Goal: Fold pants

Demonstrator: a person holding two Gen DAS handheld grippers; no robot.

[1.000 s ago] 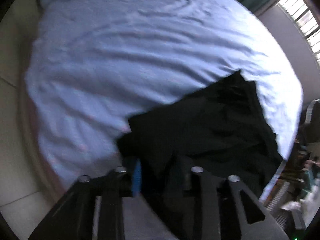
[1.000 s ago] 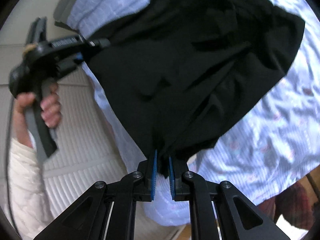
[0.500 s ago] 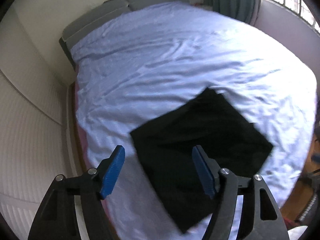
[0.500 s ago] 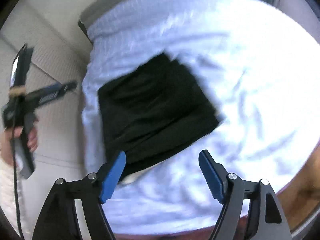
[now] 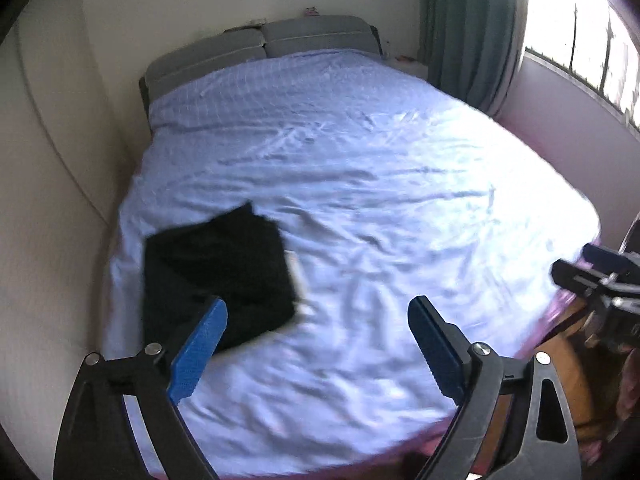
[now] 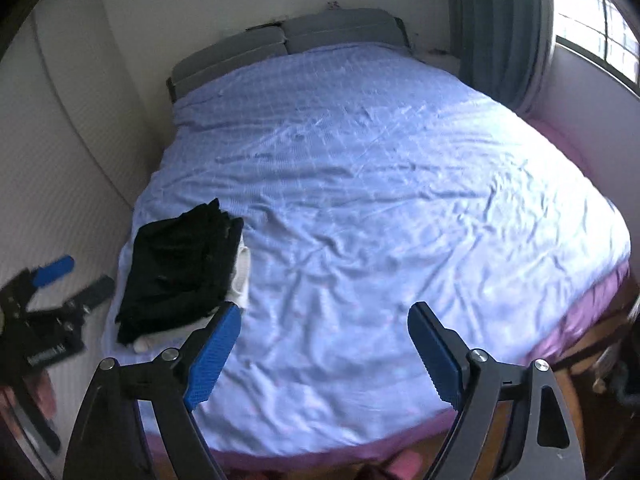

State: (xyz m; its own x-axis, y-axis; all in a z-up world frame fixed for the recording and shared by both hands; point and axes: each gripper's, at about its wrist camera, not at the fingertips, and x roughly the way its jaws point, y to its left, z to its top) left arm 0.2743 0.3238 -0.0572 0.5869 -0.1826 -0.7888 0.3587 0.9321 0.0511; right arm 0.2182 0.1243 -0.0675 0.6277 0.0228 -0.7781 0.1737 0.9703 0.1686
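Note:
The black pants lie folded into a compact square near the left front corner of the bed, also seen in the right wrist view with a white item peeking out under their right edge. My left gripper is open and empty, held back from the bed with the pants just beyond its left finger. My right gripper is open and empty, well right of the pants. The left gripper also shows at the left edge of the right wrist view, and the right gripper at the right edge of the left wrist view.
The bed has a wrinkled light blue sheet, grey headboard cushions at the far end and a purple skirt at the near edge. A white wall runs along the left. A teal curtain and window stand at the far right.
Both grippers let go of the pants, opened and pulled back and up from the bed. The pants went from hanging in the jaws to lying folded on the sheet.

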